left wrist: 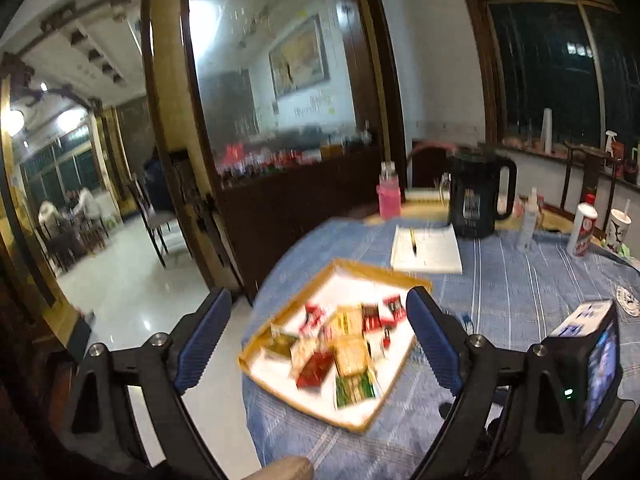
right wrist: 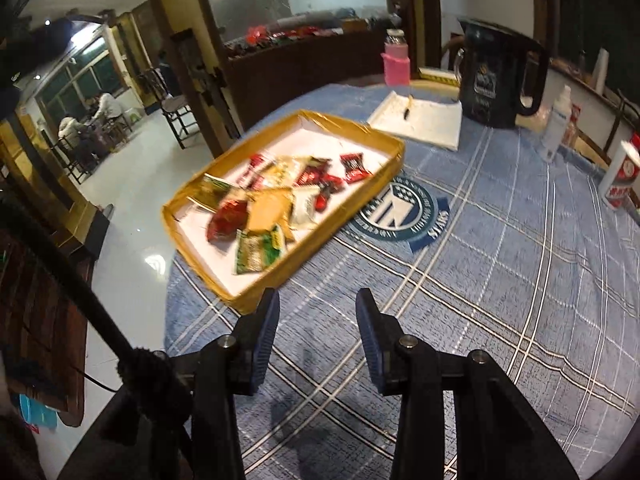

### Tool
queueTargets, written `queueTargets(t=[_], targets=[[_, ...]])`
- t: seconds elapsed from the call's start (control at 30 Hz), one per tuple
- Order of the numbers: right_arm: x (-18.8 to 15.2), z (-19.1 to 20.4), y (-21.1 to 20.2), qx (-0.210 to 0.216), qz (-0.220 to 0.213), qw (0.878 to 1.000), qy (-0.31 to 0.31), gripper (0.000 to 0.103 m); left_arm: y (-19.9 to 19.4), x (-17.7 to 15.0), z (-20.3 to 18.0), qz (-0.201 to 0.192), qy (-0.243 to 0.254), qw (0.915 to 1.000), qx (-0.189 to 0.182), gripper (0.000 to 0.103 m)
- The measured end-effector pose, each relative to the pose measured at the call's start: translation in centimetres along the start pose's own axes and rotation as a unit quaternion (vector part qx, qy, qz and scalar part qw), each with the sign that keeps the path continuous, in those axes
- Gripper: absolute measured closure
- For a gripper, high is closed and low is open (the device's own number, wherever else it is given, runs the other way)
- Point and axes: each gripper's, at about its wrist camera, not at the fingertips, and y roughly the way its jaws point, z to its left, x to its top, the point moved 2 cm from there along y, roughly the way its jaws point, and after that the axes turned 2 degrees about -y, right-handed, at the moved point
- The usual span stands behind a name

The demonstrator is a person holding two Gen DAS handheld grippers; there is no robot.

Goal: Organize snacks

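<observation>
A shallow yellow-rimmed tray (right wrist: 394, 151) with a white floor sits on the blue checked tablecloth (right wrist: 500, 280). Several snack packets (right wrist: 276, 196) lie in it: red, tan, white and green ones. The tray also shows, blurred, in the left wrist view (left wrist: 256, 340), with the packets (left wrist: 344, 344) in it. My left gripper (left wrist: 314, 332) is open and empty, held above the tray with its blue fingers to either side. My right gripper (right wrist: 318, 320) is open and empty, above the cloth just in front of the tray's near corner.
Behind the tray lie a white notepad with a pen (right wrist: 420, 118), a black jug (right wrist: 496, 76), a pink bottle (right wrist: 396, 60), a clear bottle (right wrist: 556, 124) and a white can (right wrist: 624, 172). The table edge drops to a tiled floor (right wrist: 132, 240) at the left.
</observation>
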Motion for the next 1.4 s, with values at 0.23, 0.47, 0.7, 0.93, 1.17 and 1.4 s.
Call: queueTargets(t=[0.23,0.47,0.7,0.93,1.17,1.4], targets=[[-0.4,1.3,-0.4,0.001,-0.002,1.000,-0.021,0.056,2.6,-2.1,0.9,0.082,-0.033,0.9960,0.008,0.014],[-1.0,2.2,-0.1,-0.011,0.006,0.999,-0.039,0.052,4.4,-4.5,0.7,0.131,-0.040,0.9906,0.007,0.014],[-1.6,3.1,0.9,-0.012,0.026,0.998,-0.049,0.051,6.4,-6.7,1.2,0.184,-0.045,0.9817,0.017,0.014],[-1.8,4.2,1.6,-0.013,0.038,0.997,-0.062,0.051,7.5,-8.0,2.1,0.212,-0.057,0.9754,0.016,0.014],[-1.8,4.6,2.3,-0.015,0.048,0.997,-0.063,0.051,8.3,-8.6,2.4,0.228,-0.054,0.9722,0.014,0.014],[-1.7,4.6,2.8,-0.019,0.057,0.996,-0.061,0.050,9.2,-9.2,2.4,0.242,-0.050,0.9689,0.008,0.014]])
